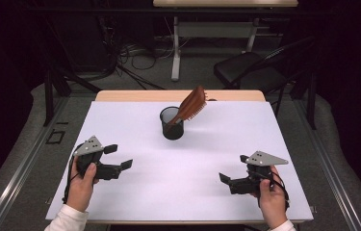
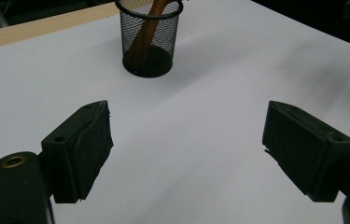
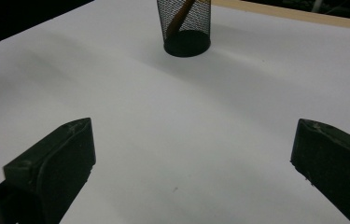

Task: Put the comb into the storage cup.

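Note:
A black mesh cup (image 1: 172, 126) stands on the white table top (image 1: 187, 163), toward the far middle. A brown wooden hairbrush (image 1: 192, 103) rests in it handle down, its head leaning out to the right. My left gripper (image 1: 119, 156) hovers at the near left, open and holding nothing. At the near right, my right gripper (image 1: 234, 168) is open and holding nothing too. In the left gripper view the wide-apart gripper (image 2: 189, 123) faces the cup (image 2: 148, 42) and the brush handle (image 2: 144, 35). In the right gripper view the open gripper (image 3: 193, 135) also faces the cup (image 3: 186, 23), well short of it.
The table's wooden far edge (image 1: 135, 95) shows beyond the white sheet. Behind the table are a black chair (image 1: 250, 70), a white desk leg (image 1: 175, 53) and cables on the floor (image 1: 135, 53). Bare white surface lies between both grippers and the cup.

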Demonstrator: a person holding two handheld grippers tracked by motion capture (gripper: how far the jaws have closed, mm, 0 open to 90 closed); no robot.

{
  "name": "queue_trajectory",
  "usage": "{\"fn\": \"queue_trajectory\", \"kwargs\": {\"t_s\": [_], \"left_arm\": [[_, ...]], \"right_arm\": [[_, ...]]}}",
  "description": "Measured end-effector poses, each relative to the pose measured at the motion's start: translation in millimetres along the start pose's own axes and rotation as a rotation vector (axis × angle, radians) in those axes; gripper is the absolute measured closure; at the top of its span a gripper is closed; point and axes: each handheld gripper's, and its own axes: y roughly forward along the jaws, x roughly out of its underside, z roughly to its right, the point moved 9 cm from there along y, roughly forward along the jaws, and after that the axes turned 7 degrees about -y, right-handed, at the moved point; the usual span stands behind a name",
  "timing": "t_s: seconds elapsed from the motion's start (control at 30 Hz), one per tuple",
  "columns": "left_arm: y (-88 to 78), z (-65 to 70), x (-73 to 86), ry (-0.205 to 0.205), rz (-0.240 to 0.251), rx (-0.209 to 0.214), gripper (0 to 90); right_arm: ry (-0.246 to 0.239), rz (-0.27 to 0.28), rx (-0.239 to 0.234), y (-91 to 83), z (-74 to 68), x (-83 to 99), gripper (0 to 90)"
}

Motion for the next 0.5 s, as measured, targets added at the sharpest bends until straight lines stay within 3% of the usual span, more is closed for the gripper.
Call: {"fn": "queue_trajectory", "kwargs": {"t_s": [0.5], "left_arm": [[-14.9, -20.7, 32.1, -0.032, 0.040, -0.035, 15.9]], "right_arm": [[0.066, 0.011, 0.089, -16.7, 22.9, 35.9, 0.2]]}}
